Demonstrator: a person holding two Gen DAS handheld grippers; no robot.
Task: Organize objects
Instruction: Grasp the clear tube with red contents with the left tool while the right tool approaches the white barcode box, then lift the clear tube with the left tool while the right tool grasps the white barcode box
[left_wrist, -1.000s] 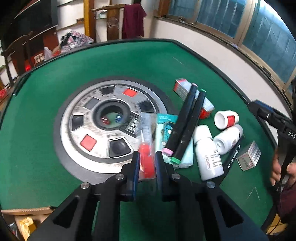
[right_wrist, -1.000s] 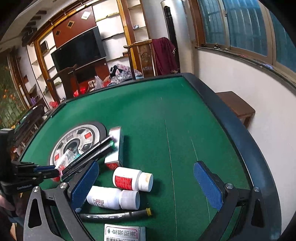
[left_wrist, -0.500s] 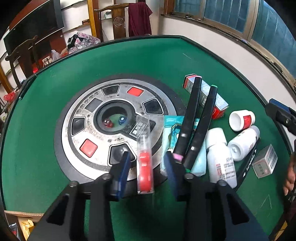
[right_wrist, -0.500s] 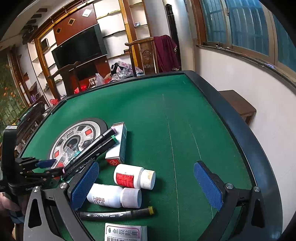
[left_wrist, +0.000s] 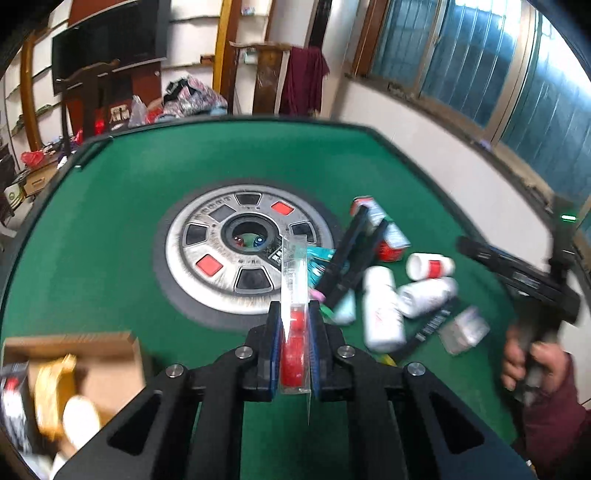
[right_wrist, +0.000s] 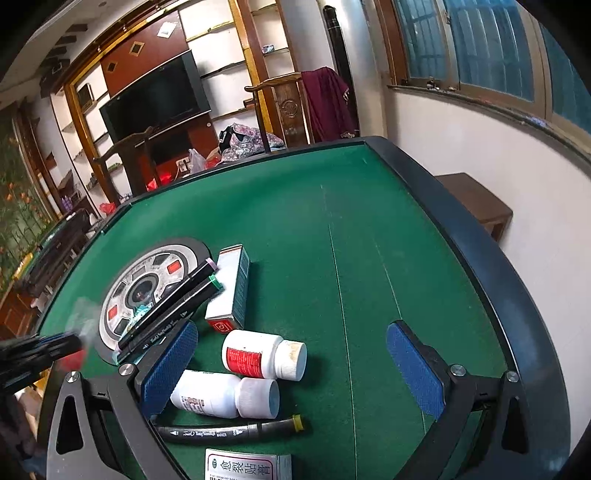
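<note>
My left gripper (left_wrist: 293, 332) is shut on a clear packet with a red item inside (left_wrist: 294, 306) and holds it lifted above the green table (left_wrist: 110, 240). To its right lies a pile: two black markers (right_wrist: 173, 306), a teal-and-red box (right_wrist: 231, 291), two white bottles (right_wrist: 264, 354) (right_wrist: 225, 393), another black marker (right_wrist: 229, 430) and a small white box (right_wrist: 243, 465). My right gripper (right_wrist: 291, 365) is wide open and empty, just above the bottles. It also shows in the left wrist view (left_wrist: 517, 273).
A round silver dice hub (left_wrist: 243, 251) sits in the table's middle. An open cardboard box (left_wrist: 70, 373) with items inside is at the near left edge. Chairs and shelves stand beyond the far edge; a wall runs on the right.
My left gripper opened around the red packet, then shut on it and lifted it up and back towards the near edge. The right gripper stayed open and barely moved.
</note>
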